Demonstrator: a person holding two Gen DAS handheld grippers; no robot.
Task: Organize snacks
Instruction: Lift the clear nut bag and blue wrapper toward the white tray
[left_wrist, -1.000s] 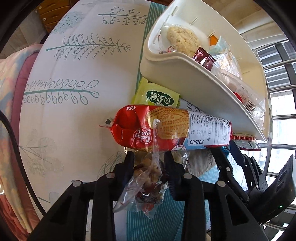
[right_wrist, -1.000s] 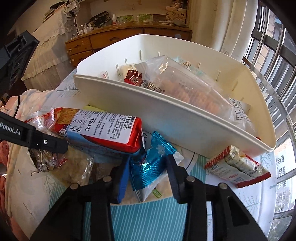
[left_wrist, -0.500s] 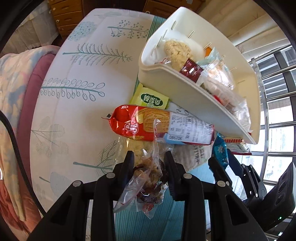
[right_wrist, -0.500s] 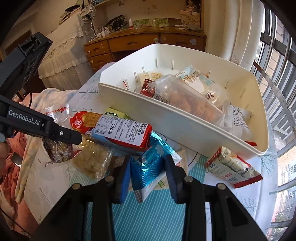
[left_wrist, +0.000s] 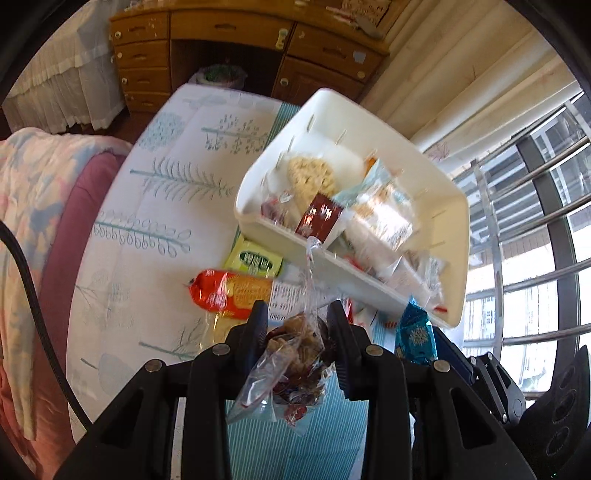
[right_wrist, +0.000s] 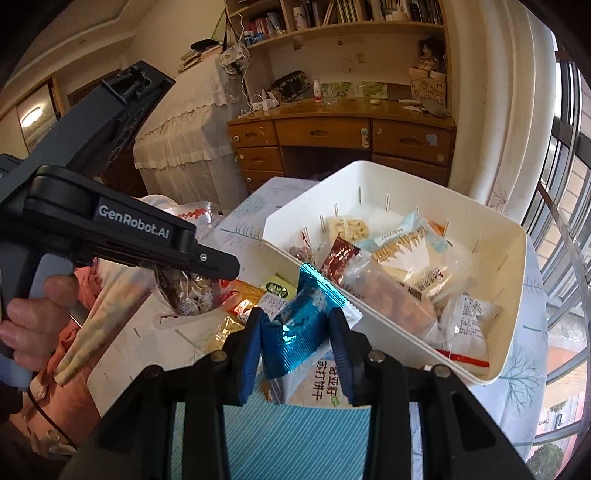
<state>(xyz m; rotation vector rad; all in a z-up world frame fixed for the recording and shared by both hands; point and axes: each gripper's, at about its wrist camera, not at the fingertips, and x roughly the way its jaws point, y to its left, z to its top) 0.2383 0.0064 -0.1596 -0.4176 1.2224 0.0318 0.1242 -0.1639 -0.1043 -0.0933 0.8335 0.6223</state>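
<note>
2 packets gripped: clear bag (left_wrist: 295, 354) in left gripper (left_wrist: 297, 325), blue packet (right_wrist: 295, 325) in right gripper (right_wrist: 295, 332); light, crushable, best pinched mid-body.

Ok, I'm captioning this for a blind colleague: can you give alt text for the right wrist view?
The right claw grips a shiny blue snack packet above a table strewn with snacks, just short of a white bin already part-filled with packets. To the left, a hand holds the left claw, shut on a clear bag of brown snacks.

Clear snack bag (left_wrist: 295, 354), blue packet (right_wrist: 295, 325), aloft near filled white bin (right_wrist: 495, 354)
</note>
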